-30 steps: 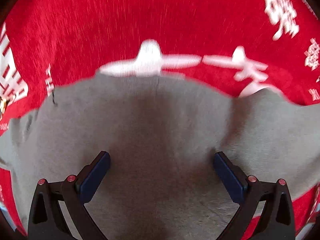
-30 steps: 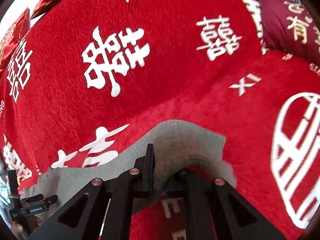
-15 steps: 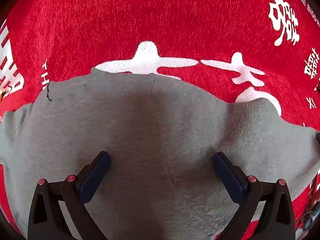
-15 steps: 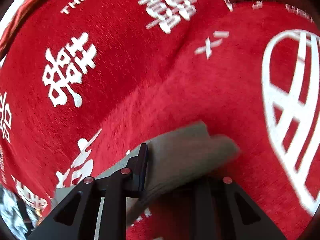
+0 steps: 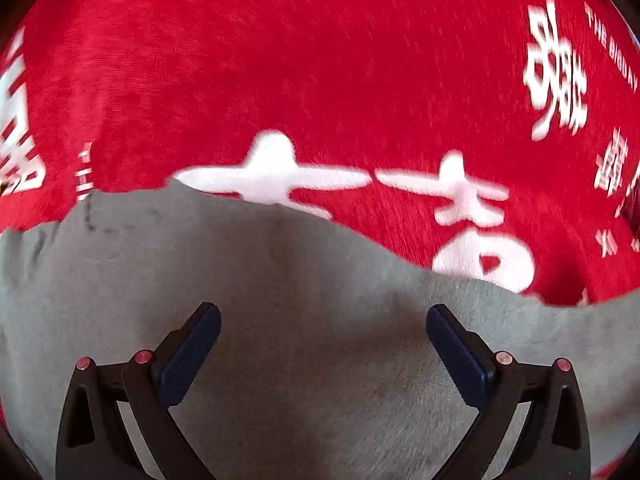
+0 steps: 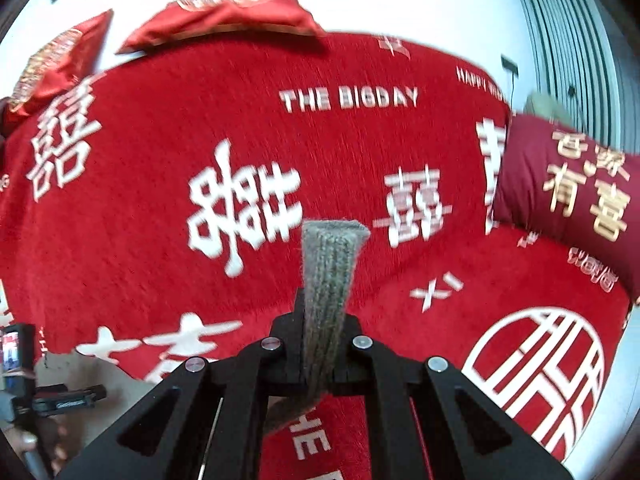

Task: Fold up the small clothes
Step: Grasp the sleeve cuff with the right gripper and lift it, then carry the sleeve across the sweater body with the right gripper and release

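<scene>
Between the two spread fingers of the left gripper point(image 5: 323, 316) lies the grey garment point(image 5: 304, 320), flat on a red blanket point(image 5: 320, 80) printed with large white characters. That gripper stands wide, its dark blue pads point(image 5: 192, 352) well apart and pinching nothing, with cloth below and ahead of both. Beyond its fingertips the garment's far edge runs in an uneven line, higher toward the left finger and lower toward the right, and red blanket shows past it. A short dark stitch mark sits near that edge, ahead and to the left of the left finger.

Ahead of the right gripper point(image 6: 320, 312) a narrow ribbed strip of the same grey garment point(image 6: 328, 280) stands up out of the jaws, which are pressed together on it. The strip's folded end rises beyond the fingertips, and the rest of the cloth hangs down behind them toward the camera. Farther ahead of this gripper the blanket carries the words "THE BIGDAY". Red satin cushions point(image 6: 224, 20) lie at its far edge against a pale wall. A dark red pillow point(image 6: 560, 184) with gold characters sits off to the right. Low on the left of the right wrist view, part of the left tool point(image 6: 60, 396) and a person's hand point(image 6: 40, 440) show beside more grey cloth.
</scene>
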A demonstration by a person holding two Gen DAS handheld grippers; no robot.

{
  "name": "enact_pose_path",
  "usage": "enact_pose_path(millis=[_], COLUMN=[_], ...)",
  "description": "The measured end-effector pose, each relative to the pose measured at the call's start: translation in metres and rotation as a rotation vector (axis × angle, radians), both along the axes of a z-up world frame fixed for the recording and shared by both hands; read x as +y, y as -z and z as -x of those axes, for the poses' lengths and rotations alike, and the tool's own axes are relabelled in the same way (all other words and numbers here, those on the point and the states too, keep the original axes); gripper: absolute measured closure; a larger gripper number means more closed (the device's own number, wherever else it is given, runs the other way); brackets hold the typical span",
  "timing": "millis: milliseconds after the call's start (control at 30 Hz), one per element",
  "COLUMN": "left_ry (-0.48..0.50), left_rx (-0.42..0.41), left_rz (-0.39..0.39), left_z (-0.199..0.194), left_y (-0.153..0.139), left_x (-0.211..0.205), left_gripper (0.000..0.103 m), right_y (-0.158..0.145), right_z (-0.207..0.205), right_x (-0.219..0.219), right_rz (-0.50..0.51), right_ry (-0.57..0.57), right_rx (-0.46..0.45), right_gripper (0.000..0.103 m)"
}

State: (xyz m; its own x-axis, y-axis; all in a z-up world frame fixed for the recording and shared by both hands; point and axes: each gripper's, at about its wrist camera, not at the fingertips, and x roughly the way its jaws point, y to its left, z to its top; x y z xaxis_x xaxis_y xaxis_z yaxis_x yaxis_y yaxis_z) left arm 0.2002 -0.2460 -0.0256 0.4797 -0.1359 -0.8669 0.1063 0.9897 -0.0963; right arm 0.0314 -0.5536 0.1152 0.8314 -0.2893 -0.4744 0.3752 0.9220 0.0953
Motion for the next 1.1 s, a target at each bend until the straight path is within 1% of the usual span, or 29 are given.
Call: enact_pose_path(millis=[33, 100, 133, 167, 200, 233, 300, 333, 367, 400, 433, 467, 500, 533, 567, 600, 667, 700, 733, 800, 833, 867, 967, 1000, 1033, 1100], left_ry=[0.048, 0.079, 0.115, 0.121, 0.118, 0.103, 0.056, 0.038, 0.024, 0.032, 0.069, 0.108, 0.141, 0.158, 0.15, 0.124, 0.062, 0.029, -0.025, -0.09, -0.131, -0.158, -0.283, -0.319, -0.372, -0.439], left_rx=[0.097, -0.029, -0.035, -0.032, -0.03, -0.036, -0.045, -0.027, 0.001, 0.072, 0.067, -0.029, -0.023, 0.008, 0.017, -0.004, -0.035, -0.037, -0.032, -0.011, 0.008, 0.011, 0.01, 0.008, 0.007, 0.0], left_rz=[-0.051, -0.12, -0.172, -0.169, -0.135, -0.079, 0.016, 0.031, 0.008, -0.062, -0.095, -0.12, -0.157, -0.147, -0.087, -0.026, 0.021, 0.042, 0.066, 0.094, 0.115, 0.124, 0.169, 0.182, 0.196, 0.198], left_z=[-0.006, 0.003, 0.004, 0.004, 0.004, 0.006, 0.014, 0.018, 0.021, 0.02, 0.023, 0.031, 0.032, 0.03, 0.029, 0.028, 0.029, 0.029, 0.028, 0.022, 0.021, 0.024, 0.027, 0.029, 0.032, 0.04], left_y=[0.02, 0.014, 0.012, 0.008, 0.001, -0.007, -0.02, -0.017, -0.008, 0.01, 0.018, 0.01, 0.007, 0.002, -0.007, -0.019, -0.03, -0.032, -0.034, -0.028, -0.024, -0.019, -0.012, -0.008, -0.006, 0.0], left_x=[-0.013, -0.027, -0.033, -0.031, -0.024, -0.012, 0.018, 0.03, 0.033, 0.032, 0.029, 0.027, 0.024, 0.028, 0.04, 0.058, 0.095, 0.117, 0.15, 0.194, 0.227, 0.248, 0.327, 0.347, 0.378, 0.415], left_gripper=[0.0, 0.0, 0.0, 0.0, 0.0, 0.0, 0.0, 0.0, 0.0, 0.0, 0.0, 0.0, 0.0, 0.0, 0.0, 0.0, 0.0, 0.0, 0.0, 0.0, 0.0, 0.0, 0.0, 0.0, 0.0, 0.0], right_y=[-0.004, -0.004, -0.001, 0.004, 0.009, 0.011, 0.006, 0.002, -0.005, -0.013, -0.024, -0.031, -0.04, -0.048, -0.058, -0.066, -0.078, -0.082, -0.086, -0.092, -0.092, -0.092, -0.085, -0.08, -0.074, -0.053], right_z=[0.002, 0.001, -0.001, -0.003, -0.005, -0.004, -0.002, -0.001, 0.0, -0.001, -0.005, -0.007, -0.011, -0.015, -0.018, -0.023, -0.031, -0.037, -0.043, -0.057, -0.063, -0.069, -0.088, -0.095, -0.102, -0.117], right_x=[0.003, 0.008, 0.007, 0.006, 0.005, 0.005, 0.012, 0.017, 0.028, 0.039, 0.057, 0.07, 0.085, 0.102, 0.122, 0.143, 0.183, 0.202, 0.223, 0.269, 0.287, 0.312, 0.384, 0.407, 0.431, 0.482], right_rz=[0.003, 0.014, 0.02, 0.012, 0.004, 0.004, 0.002, 0.005, 0.015, 0.031, 0.057, 0.072, 0.085, 0.099, 0.118, 0.137, 0.164, 0.172, 0.177, 0.181, 0.183, 0.189, 0.191, 0.192, 0.19, 0.168], right_ry=[-0.001, -0.003, 0.003, 0.009, 0.019, 0.025, 0.022, 0.014, -0.002, -0.02, -0.048, -0.07, -0.099, -0.13, -0.164, -0.199, -0.264, -0.294, -0.327, -0.397, -0.424, -0.46, -0.564, -0.595, -0.627, -0.696], right_rx=[-0.003, 0.018, 0.041, 0.069, 0.094, 0.105, 0.098, 0.087, 0.072, 0.06, 0.051, 0.045, 0.038, 0.03, 0.022, 0.015, -0.001, -0.007, -0.014, -0.026, -0.028, -0.03, -0.022, -0.013, -0.003, 0.038], right_gripper=[0.097, 0.097, 0.097, 0.097, 0.097, 0.097, 0.097, 0.097, 0.097, 0.097, 0.097, 0.097, 0.097, 0.097, 0.097, 0.097, 0.097, 0.097, 0.097, 0.097, 0.097, 0.097, 0.097, 0.097, 0.097, 0.097])
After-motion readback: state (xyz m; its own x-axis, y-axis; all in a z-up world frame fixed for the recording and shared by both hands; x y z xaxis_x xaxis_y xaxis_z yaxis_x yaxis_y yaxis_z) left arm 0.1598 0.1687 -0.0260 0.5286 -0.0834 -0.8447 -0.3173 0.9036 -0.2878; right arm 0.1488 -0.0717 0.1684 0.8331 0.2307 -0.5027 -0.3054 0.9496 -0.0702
